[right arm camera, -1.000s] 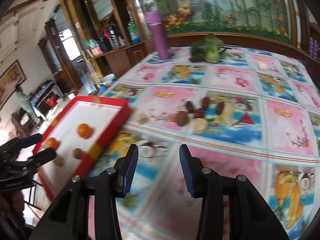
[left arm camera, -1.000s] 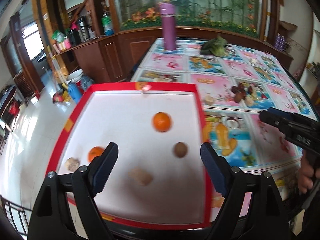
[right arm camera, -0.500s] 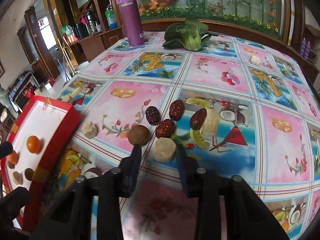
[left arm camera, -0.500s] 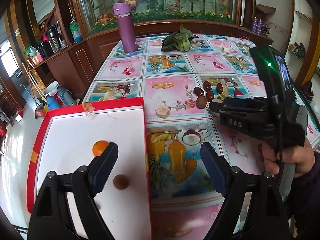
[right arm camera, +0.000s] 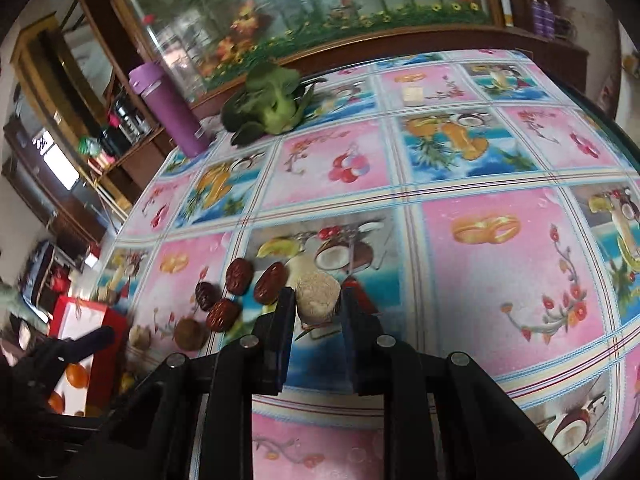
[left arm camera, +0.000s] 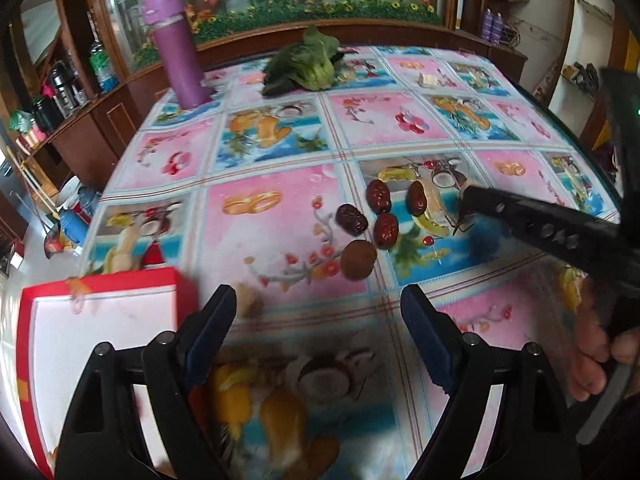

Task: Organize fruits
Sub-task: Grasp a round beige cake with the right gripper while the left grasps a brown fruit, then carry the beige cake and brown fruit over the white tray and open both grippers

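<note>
My right gripper is closed in around a pale beige, rough-grained lump of fruit, both black fingers pressed to its sides; the lump is squat and blocky, a little taller than wide, and sits upright on the glossy patterned tablecloth. Just to its left lie four dark red, wrinkled dates: two long ones with their long axes pointing away from me and leaning slightly right, and two nearer ones lying more askew. Beside those sits a round brown fruit with a dull skin, and past it a small tan knobbly piece, close to the corner of the red-rimmed white tray. In the tray I can see two smooth orange citrus fruits, partly hidden by my left gripper. Through the left wrist view, that left gripper hangs wide open with nothing between its blue-padded fingers, over the cloth just right of the tray's near corner. The round brown fruit lies ahead of it, untouched. At the far end of the table stands a tall purple cylindrical flask, upright, and a leafy green vegetable lies near it. A small cream cube rests alone farther right. The cloth is slick, printed in pink and blue squares of fruit.
</note>
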A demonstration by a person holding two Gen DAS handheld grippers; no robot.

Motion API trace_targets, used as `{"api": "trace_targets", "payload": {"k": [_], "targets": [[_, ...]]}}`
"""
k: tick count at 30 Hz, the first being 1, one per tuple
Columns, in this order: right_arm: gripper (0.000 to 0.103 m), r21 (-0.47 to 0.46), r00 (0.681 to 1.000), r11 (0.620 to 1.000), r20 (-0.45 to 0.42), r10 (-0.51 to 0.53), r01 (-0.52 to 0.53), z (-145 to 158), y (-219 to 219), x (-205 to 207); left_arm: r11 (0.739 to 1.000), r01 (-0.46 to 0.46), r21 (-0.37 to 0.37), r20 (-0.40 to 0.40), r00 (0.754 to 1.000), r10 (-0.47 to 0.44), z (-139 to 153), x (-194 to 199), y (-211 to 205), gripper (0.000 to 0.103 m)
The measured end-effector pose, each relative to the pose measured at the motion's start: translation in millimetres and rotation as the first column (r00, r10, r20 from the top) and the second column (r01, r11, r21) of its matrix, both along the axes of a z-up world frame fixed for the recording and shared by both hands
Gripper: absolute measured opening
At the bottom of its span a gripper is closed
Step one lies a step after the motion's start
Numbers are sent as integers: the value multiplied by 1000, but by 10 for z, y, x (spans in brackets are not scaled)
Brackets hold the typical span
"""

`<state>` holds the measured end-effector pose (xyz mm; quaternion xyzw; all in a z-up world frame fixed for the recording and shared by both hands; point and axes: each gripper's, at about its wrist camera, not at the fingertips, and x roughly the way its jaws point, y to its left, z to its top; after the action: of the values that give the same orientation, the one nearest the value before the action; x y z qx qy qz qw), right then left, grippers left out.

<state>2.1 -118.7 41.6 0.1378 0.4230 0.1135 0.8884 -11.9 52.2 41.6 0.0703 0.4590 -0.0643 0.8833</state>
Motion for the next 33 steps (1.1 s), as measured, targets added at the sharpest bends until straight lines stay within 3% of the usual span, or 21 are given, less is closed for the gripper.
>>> {"api": "trace_targets", "payload": {"k": [9, 14, 21, 26, 33], "targets": [[21, 34, 1000, 999, -16, 17, -16, 15, 47, 17, 1000, 16, -23, -57, 998, -18, -229, 323, -124, 55], [21, 31, 1000, 999, -21, 13, -13, 0, 42, 24, 997, 49, -60, -64, 997, -53, -243, 337, -190, 26], [21, 32, 1000, 999, 11, 16, -16, 15, 44, 6, 995, 37, -89, -26, 999, -40, -128, 195, -185, 26], [21, 19, 996, 999, 84, 31, -33, 89, 97, -66, 994, 20, -112, 45, 999, -15, 136, -131, -92, 26], [21, 20, 982, 997, 173, 73, -78, 197, 325, -279, 994, -81, -75, 185, 978, 93, 520, -703, 323, 26]]}}
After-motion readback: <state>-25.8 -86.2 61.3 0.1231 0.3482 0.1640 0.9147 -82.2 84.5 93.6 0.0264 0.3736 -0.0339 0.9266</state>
